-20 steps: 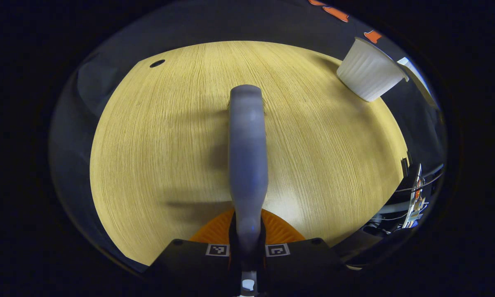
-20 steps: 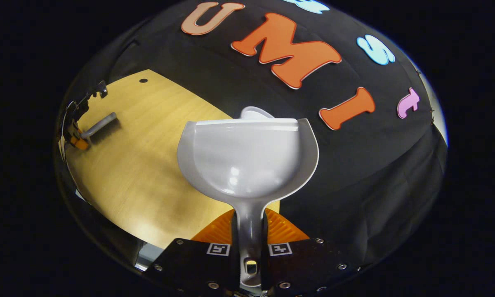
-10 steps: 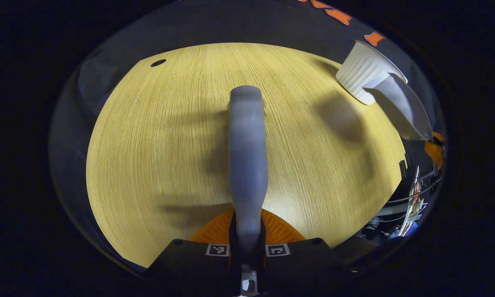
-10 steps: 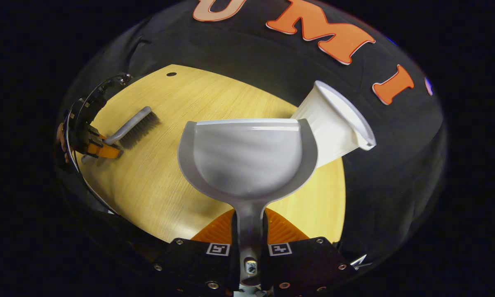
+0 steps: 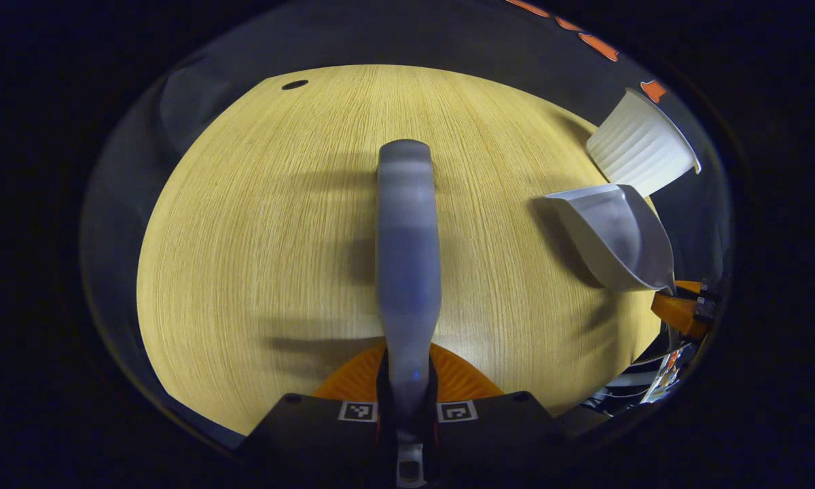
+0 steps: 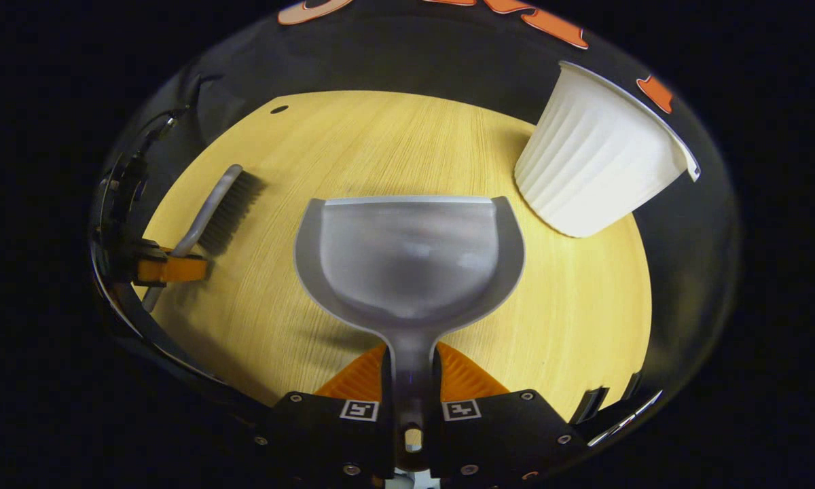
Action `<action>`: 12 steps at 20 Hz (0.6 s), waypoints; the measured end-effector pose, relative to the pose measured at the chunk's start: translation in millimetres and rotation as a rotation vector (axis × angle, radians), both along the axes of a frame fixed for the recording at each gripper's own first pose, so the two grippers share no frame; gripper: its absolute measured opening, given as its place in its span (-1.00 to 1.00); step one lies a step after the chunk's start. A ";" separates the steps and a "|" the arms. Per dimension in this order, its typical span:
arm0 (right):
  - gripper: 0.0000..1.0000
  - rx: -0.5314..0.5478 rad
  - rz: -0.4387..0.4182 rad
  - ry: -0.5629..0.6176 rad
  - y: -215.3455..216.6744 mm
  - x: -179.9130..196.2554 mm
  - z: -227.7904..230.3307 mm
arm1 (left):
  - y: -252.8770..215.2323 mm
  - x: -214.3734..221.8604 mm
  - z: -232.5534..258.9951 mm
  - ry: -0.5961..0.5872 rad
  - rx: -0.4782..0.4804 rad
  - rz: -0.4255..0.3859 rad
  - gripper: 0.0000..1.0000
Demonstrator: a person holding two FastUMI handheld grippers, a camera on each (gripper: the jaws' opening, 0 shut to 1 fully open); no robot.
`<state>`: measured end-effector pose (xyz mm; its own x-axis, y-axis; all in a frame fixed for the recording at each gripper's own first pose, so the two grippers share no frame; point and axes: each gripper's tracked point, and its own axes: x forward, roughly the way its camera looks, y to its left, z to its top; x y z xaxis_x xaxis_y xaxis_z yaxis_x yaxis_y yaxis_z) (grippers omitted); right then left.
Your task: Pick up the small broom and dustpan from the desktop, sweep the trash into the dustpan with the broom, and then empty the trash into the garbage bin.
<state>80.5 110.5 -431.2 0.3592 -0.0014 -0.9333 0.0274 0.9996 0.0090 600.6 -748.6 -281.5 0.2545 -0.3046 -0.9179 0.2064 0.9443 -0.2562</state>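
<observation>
The wooden desktop [image 5: 258, 224] takes up most of both views, its pale grain running away toward a small dark hole [image 5: 295, 85] near the far edge, with the black booth wall behind it. Next in size is the white ribbed garbage bin [image 6: 594, 170], which stands on the desktop's far right part and flares toward its rim; in the left gripper view the same bin [image 5: 642, 146] shows at the upper right. The grey dustpan [image 6: 407, 255] is held above the desktop with its open front edge pointing away from the camera, the bin just beyond and to the right of it and apart from it; in the left gripper view the dustpan [image 5: 618, 234] hangs below the bin, throwing a shadow on the wood. Its handle runs back between the fingers of the right gripper [image 6: 411, 377], which are closed tightly on it from both sides. The small broom [image 6: 221, 207] shows at the left of the right gripper view, bristles pointing down at the wood; whether they touch the desktop cannot be told. In the left gripper view the broom's grey back [image 5: 407, 251] runs straight forward, and the left gripper [image 5: 407, 377] has both fingers pressed narrow against its handle.
</observation>
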 end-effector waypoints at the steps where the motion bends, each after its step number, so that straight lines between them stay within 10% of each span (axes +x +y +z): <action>1: -0.60 0.006 -0.005 0.024 1.8 -1.2 0.2 | -0.1 9.8 17.8 0.003 0.014 0.001 -0.65; 12: -0.22 0.124 -0.107 -0.013 22.1 7.7 -3.2 | 35.6 5.4 -31.6 0.013 0.092 -0.056 -0.44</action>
